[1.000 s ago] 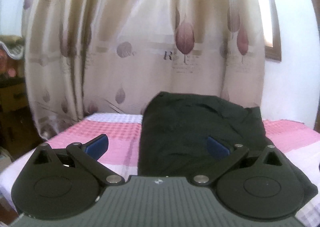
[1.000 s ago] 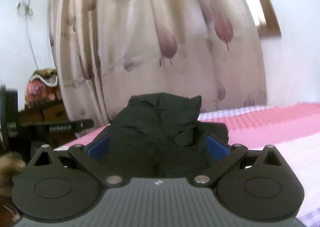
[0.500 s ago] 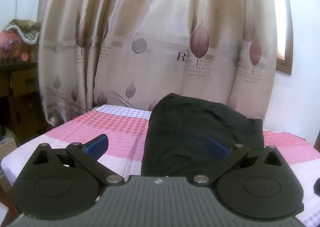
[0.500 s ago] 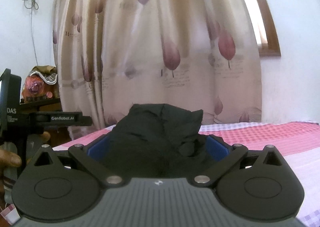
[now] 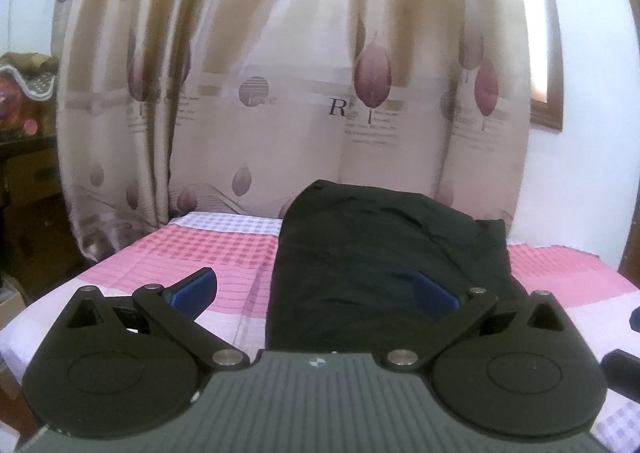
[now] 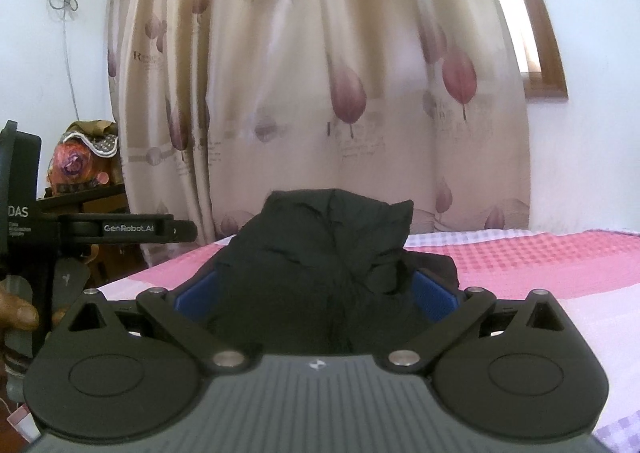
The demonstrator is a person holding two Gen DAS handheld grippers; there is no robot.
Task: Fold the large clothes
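Observation:
A large black garment (image 5: 384, 253) lies folded into a long strip on the pink checked bed sheet (image 5: 208, 249). My left gripper (image 5: 316, 289) is open and empty, held low over the strip's near left edge, one blue pad over the sheet and one over the cloth. In the right wrist view the same garment (image 6: 320, 253) rises as a bunched dark heap between my right gripper's (image 6: 316, 293) blue pads (image 6: 434, 295). The right jaws stand wide apart, and I cannot tell whether the pads touch the cloth. The left gripper's body (image 6: 28, 237) shows at the left edge.
A beige curtain (image 5: 304, 93) with leaf prints hangs behind the bed. A wooden window frame (image 5: 548, 105) is at the upper right. Dark wooden furniture with clutter (image 5: 24, 189) stands beside the bed on the left. The sheet's near left edge (image 5: 16, 337) drops off.
Both grippers have shifted slightly with small camera tilts; the garment stays where it lay. Both jaws remain wide apart.

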